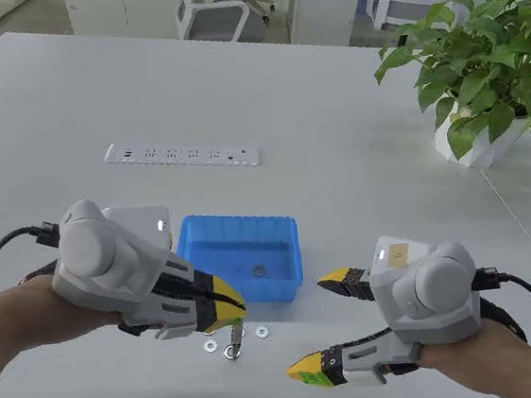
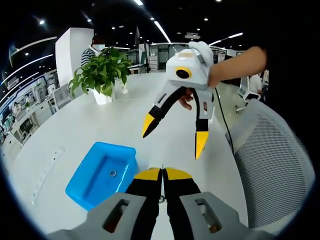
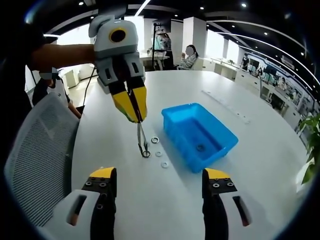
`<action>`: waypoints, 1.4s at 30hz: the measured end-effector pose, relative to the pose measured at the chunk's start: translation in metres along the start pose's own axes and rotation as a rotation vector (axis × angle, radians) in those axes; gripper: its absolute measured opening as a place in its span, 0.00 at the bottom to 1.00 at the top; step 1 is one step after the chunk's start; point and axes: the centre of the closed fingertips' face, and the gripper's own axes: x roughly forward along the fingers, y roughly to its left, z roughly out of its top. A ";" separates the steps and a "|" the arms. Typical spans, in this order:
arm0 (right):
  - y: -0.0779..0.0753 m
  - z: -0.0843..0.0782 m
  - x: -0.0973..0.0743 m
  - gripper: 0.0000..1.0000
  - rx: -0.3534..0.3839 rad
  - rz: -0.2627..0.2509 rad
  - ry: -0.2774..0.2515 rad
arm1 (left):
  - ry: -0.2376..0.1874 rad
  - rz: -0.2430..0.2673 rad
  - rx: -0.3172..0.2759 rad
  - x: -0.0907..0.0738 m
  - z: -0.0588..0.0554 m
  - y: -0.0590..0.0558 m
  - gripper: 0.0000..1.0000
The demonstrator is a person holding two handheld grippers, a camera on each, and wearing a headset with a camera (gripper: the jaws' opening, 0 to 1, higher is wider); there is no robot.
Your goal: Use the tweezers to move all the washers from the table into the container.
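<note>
The tweezers (image 3: pixel 141 136) are held tight between the fingers (image 2: pixel 150 176) of the left gripper (image 1: pixel 227 303), which are closed down narrow on them. The tweezers are pointed down at the bench (image 1: pixel 340 182), and their tips are right at the nearest washer (image 3: pixel 145 153). Whether it is pinched yet cannot be told. Other washers (image 1: pixel 262 331) are seen lying loose just beside it, near the front wall of the blue container (image 1: pixel 238 249). A lone washer (image 1: pixel 258 271) is already lying inside the container. The right gripper (image 1: pixel 315 327) is held close by, with its fingers (image 3: pixel 102 175) wide apart and nothing in them. For this step to go well, the nearest washer should be pinched across its thin edge, not pushed flat along the bench. The squeeze should be kept even, so the tweezers are not twisted in the fingers. The washer should then be lifted slowly, carried just over the blue wall, and let go low down so it is not bounced out. The other washers should not be bumped.
</note>
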 end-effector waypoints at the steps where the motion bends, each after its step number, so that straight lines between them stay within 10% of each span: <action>1: 0.001 0.000 0.001 0.69 -0.008 0.005 0.000 | 0.001 0.000 0.004 0.000 0.000 0.000 0.05; 42: 0.033 0.015 0.070 0.15 -0.286 0.289 0.036 | 0.017 -0.045 0.000 0.001 0.001 -0.005 0.05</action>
